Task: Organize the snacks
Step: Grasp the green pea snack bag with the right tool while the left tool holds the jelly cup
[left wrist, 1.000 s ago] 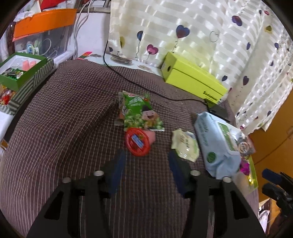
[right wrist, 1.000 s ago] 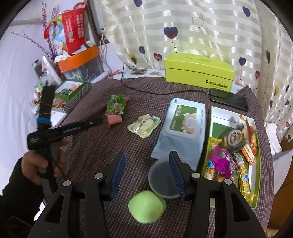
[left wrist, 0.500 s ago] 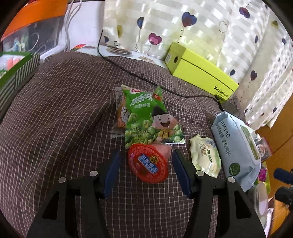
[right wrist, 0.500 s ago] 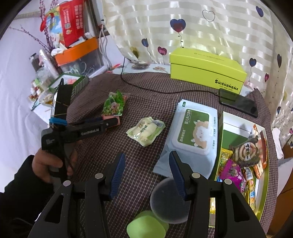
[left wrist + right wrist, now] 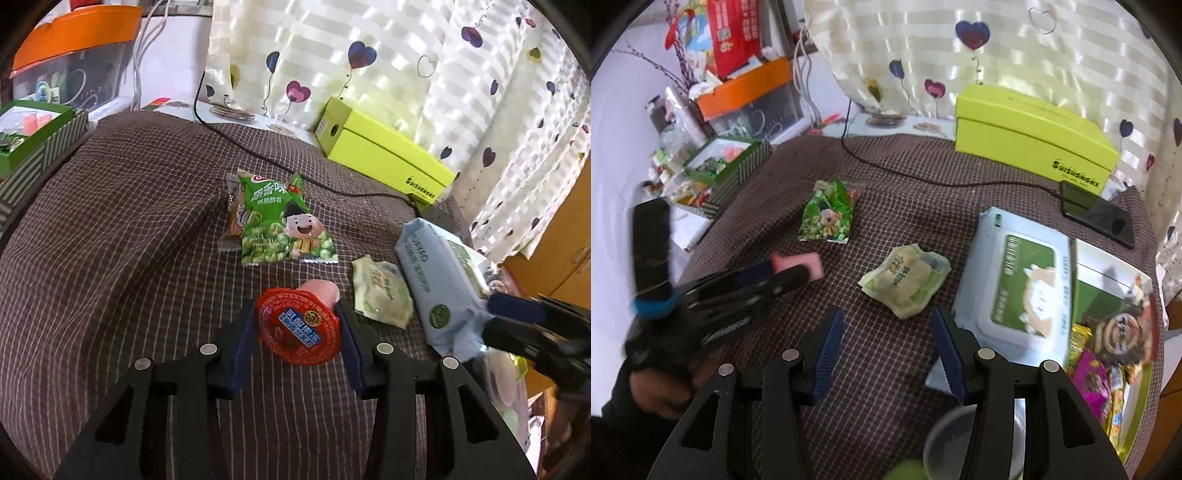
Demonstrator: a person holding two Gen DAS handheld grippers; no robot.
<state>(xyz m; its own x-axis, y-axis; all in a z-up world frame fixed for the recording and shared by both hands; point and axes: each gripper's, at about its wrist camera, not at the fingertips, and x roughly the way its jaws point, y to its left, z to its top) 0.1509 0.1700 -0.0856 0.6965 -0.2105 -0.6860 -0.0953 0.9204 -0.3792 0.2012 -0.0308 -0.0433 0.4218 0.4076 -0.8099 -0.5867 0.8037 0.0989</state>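
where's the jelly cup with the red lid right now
In the left wrist view the jelly cup lies on its side between the closing left gripper fingers, just below the green pea packet.

The left wrist view looks forward and downward along its own fingers, close over the checked tablecloth (image 5: 110, 258), facing the curtain (image 5: 406, 74). The right wrist view looks down from slightly farther back, toward the same curtain. Both views share the green snack bag (image 5: 284, 229), the wipes pack (image 5: 436, 288), the yellow-green box (image 5: 384, 155), and each shows the opposite gripper at its edge.
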